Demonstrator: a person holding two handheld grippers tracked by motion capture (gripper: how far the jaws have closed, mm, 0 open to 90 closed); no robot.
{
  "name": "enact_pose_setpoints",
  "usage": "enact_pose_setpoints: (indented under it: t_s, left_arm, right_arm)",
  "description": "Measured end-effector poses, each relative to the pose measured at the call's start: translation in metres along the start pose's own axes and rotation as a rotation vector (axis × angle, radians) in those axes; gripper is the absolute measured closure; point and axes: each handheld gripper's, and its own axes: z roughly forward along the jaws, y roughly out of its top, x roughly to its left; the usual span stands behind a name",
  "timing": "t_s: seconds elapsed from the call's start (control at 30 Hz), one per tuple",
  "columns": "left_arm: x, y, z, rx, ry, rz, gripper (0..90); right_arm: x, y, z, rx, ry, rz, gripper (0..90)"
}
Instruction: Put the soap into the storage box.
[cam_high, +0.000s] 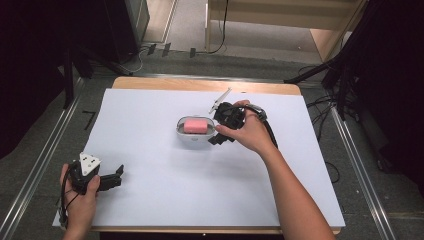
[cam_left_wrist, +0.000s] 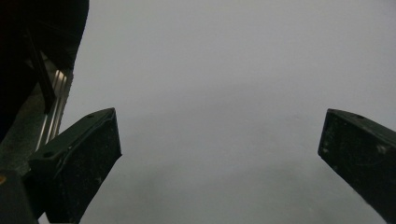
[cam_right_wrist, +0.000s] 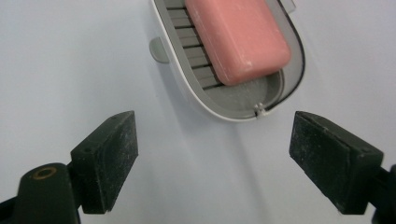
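Over at the near left corner of the table (cam_high: 150, 190), the left claw (cam_high: 116, 176) rests on the white sheet, released, nothing between its jaws. Toward the middle sits the soap dish (cam_high: 186, 137) with a pink soap bar (cam_high: 195, 125) lying inside. Just to its right, the right claw (cam_high: 216, 134) stands released, its jaws apart and clear of the dish's rim.

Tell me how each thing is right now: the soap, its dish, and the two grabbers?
Pink soap: lying flat inside the dish, untouched.
Soap dish: upright on the white table, no lid on it.
Right gripper: open, fingers just short of the dish, holding nothing.
Left gripper: open, empty, over bare table.
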Motion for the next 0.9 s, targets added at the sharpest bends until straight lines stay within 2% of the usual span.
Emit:
enact_pose_setpoints:
  t_s: [0.07, 0.27, 0.3, 0.57, 0.9]
  left_arm:
    - [0.000, 0.000, 0.000, 0.001, 0.000, 0.000, 0.0]
    - [0.000, 0.000, 0.000, 0.001, 0.002, 0.001, 0.0]
    - [0.000, 0.000, 0.000, 0.001, 0.002, 0.001, 0.0]
    - [0.000, 0.000, 0.000, 0.001, 0.003, 0.002, 0.0]
    - [0.000, 0.000, 0.000, -0.001, 0.003, 0.005, 0.0]
  right_arm:
    - [0.000, -0.005, -0.003, -0.001, -0.010, 0.020, 14.5]
    - [0.000, -0.016, -0.007, -0.007, -0.037, 0.036, 12.5]
    - [0.000, -0.022, -0.007, -0.005, -0.040, 0.054, 10.3]
    - [0.000, -0.041, -0.007, -0.004, -0.070, 0.086, 2.1]
    - [0.003, -0.066, -0.006, -0.017, -0.114, 0.124, 0.0]
